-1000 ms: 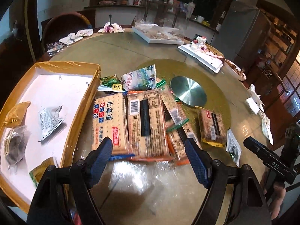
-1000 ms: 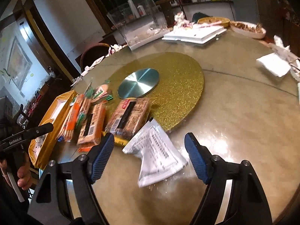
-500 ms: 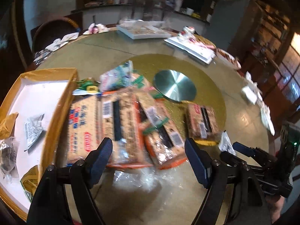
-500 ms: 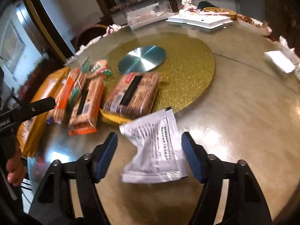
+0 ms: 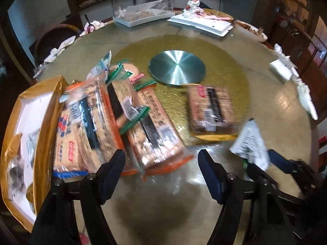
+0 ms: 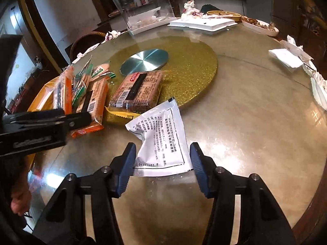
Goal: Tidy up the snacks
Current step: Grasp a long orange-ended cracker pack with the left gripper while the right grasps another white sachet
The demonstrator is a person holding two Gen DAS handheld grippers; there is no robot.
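- One round glass-topped table (image 6: 255,106) under all items; gold glitter turntable (image 6: 190,65) at centre, silver disc (image 6: 144,60) on top.
- Gold-rimmed white tray (image 5: 48,110) at left table edge, small wrapped snacks inside, blurred.
- Overlapping pile of orange-edged cracker packs (image 5: 114,122) just beside tray, some with green-striped ends; nearest pack end projecting between left gripper fingers.
- Single brown cracker pack (image 6: 137,89) apart from pile, lying across turntable edge on a yellow wrapper.
- White printed sachet (image 6: 163,138) flat on glass, near brown pack, crumpled at one side.
- Left gripper (image 5: 161,173) over near end of pile, jaws spread wide, just narrowed slightly; pads not pressing any pack.
- Right gripper (image 6: 162,163) straddling lower end of sachet, jaws just closing; left pad at sachet edge, right pad at opposite corner; firm pressure not confirmable, sachet flat on table, not lifted.
- Far side: clear plastic box (image 6: 143,8), white foam lids (image 6: 202,23), dishes, crumpled tissues.
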